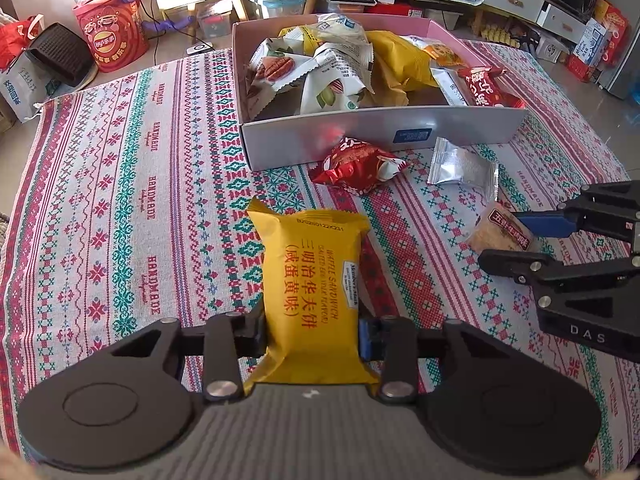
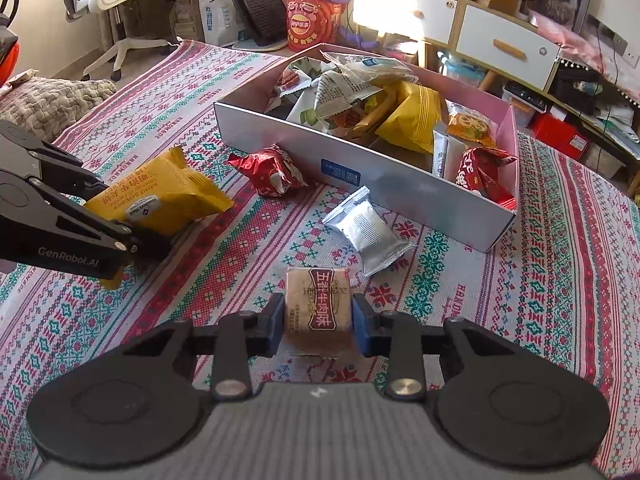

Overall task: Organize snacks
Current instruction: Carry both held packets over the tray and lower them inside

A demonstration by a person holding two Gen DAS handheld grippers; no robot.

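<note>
My left gripper [image 1: 312, 338] is shut on a yellow waffle sandwich packet [image 1: 310, 280], held low over the patterned cloth; the packet also shows in the right wrist view [image 2: 160, 196]. My right gripper [image 2: 318, 320] is shut on a small brown beef-flavour snack packet [image 2: 318, 304], which also shows in the left wrist view [image 1: 500, 232]. A grey cardboard box [image 1: 360, 132] holding several snack packets stands farther back, and shows in the right wrist view [image 2: 400, 188]. A red packet [image 1: 356, 164] and a silver packet [image 1: 464, 168] lie on the cloth in front of the box.
The patterned cloth [image 1: 140, 200] covers the surface. Beyond it on the floor stand a red Lay's bag [image 1: 112, 36], drawers and clutter. An office chair [image 2: 116, 0] and a grey cushion [image 2: 52, 100] are at the left in the right wrist view.
</note>
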